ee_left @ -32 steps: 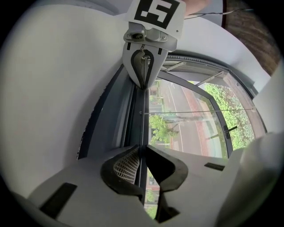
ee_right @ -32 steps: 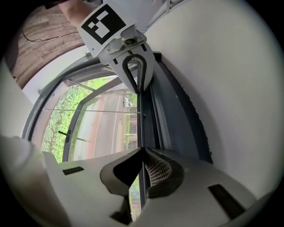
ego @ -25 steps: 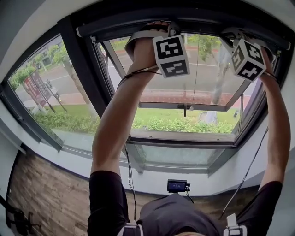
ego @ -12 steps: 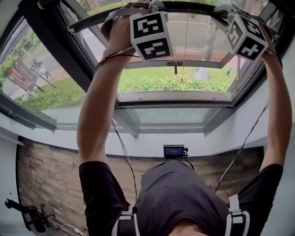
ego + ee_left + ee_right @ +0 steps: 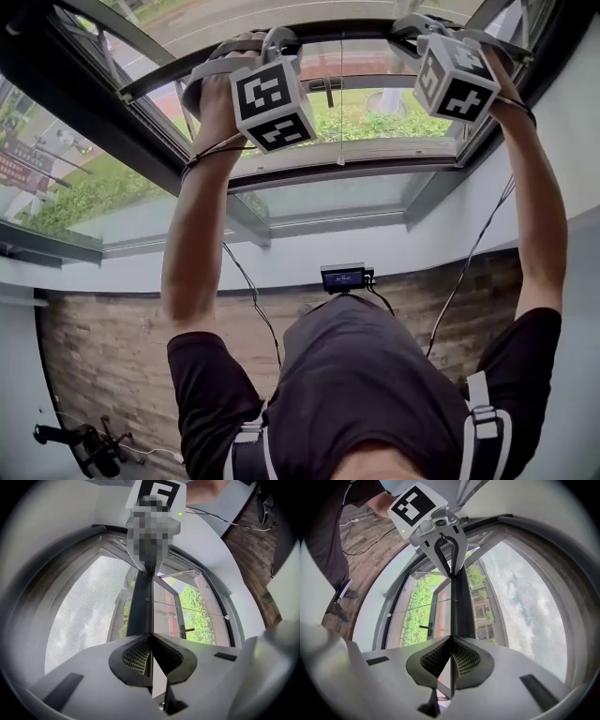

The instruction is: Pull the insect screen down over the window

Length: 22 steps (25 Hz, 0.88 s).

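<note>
The insect screen's dark bottom bar [image 5: 347, 30] runs across the window frame near the top of the head view. My left gripper [image 5: 267, 47] and right gripper [image 5: 422, 28] both hold it, arms raised, with the jaws hidden behind the marker cubes. In the left gripper view my left gripper [image 5: 151, 637] is shut on a thin lip of the bar [image 5: 140, 602], with grey mesh [image 5: 89, 616] to its left. In the right gripper view my right gripper [image 5: 451, 639] is shut on the same bar [image 5: 461, 606], and the mesh [image 5: 525, 606] lies to its right.
A thin pull cord [image 5: 341, 112] hangs from the bar's middle. Behind it the glass sash stands open, with a black handle [image 5: 186, 631]. A small screen device [image 5: 343, 277] sits on the wall below the sill, with cables. A black stand [image 5: 84, 445] is on the wooden floor.
Both grippers have come down together with the bar in them. The bar has left the top housing, and mesh now shows above it.
</note>
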### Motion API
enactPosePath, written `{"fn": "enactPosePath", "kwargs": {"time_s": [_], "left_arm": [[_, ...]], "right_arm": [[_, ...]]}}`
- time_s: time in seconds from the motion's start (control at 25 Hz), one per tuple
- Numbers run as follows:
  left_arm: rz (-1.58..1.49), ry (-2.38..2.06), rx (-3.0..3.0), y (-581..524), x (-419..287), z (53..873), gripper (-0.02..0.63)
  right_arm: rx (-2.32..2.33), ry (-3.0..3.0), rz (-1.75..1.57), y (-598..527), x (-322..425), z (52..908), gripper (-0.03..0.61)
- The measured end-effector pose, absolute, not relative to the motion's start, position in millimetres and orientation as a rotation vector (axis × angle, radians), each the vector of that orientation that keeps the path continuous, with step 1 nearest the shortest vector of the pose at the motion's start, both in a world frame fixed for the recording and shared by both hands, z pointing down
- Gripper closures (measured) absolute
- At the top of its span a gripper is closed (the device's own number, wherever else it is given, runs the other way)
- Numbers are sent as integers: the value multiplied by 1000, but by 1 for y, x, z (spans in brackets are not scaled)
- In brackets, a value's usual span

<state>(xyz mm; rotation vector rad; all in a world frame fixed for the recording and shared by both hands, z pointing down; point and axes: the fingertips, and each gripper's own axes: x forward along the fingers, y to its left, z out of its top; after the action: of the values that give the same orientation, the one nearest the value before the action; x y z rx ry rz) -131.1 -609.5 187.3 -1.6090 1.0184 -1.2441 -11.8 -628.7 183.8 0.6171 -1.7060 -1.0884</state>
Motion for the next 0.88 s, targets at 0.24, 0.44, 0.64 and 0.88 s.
{"fn": "enactPosePath", "kwargs": {"time_s": [0.24, 0.44, 0.64, 0.88], "left_arm": [[-1297, 979, -1704, -608, -128, 254, 592], [-1336, 954, -1755, -606, -125, 294, 592], [-1368, 949, -1761, -606, -126, 314, 592], [-1436, 914, -1813, -606, -127, 372, 592]], "right_arm": [[561, -1728, -1025, -626, -11, 248, 557], [535, -1743, -979, -625, -9, 286, 557], [541, -1743, -960, -625, -10, 306, 557], [497, -1737, -905, -623, -11, 362, 557]]}}
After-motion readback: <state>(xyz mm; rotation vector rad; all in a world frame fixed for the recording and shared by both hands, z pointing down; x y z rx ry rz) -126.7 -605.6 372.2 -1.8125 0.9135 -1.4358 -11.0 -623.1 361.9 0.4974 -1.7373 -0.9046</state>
